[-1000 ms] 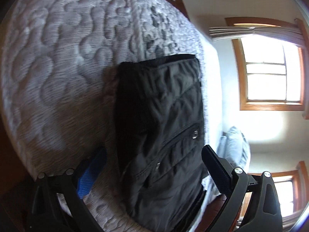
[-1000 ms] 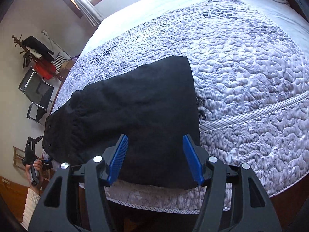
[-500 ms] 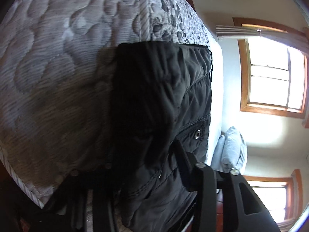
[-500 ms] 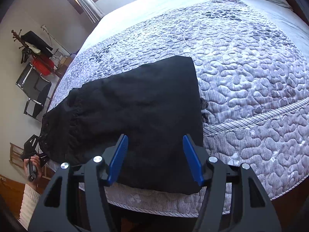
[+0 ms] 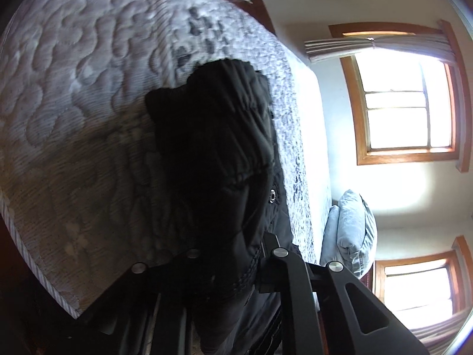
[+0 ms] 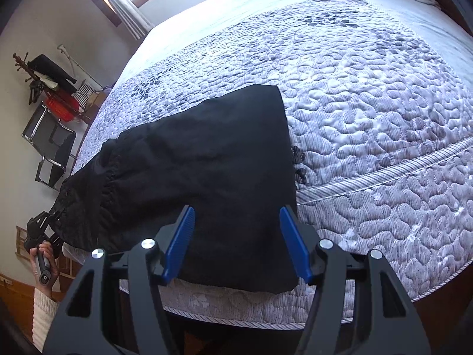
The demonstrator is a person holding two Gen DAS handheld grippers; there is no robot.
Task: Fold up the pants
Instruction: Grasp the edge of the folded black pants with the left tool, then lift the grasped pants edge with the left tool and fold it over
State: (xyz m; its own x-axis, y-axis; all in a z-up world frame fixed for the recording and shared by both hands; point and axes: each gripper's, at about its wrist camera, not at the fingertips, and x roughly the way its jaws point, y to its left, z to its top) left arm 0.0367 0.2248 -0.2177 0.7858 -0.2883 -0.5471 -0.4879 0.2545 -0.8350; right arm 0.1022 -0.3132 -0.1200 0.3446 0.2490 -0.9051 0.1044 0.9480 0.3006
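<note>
The left hand-held gripper [image 5: 227,269] has closed on the waistband end of the pants [image 6: 207,171] within the last second and lifted it off the bed [image 6: 369,124], so a fold toward the cuffs looks to be starting. The right hand-held gripper [image 6: 236,242] hovers with fingers apart above the cuff end. The pants lie along the bed's near edge, waistband left, cuffs right.

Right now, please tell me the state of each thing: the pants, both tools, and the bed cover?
Pants: lying on the bed, waist end lifted.
Left tool: shut on the waistband.
Right tool: open, over the leg end, holding nothing.
Quilt: spread flat.
</note>
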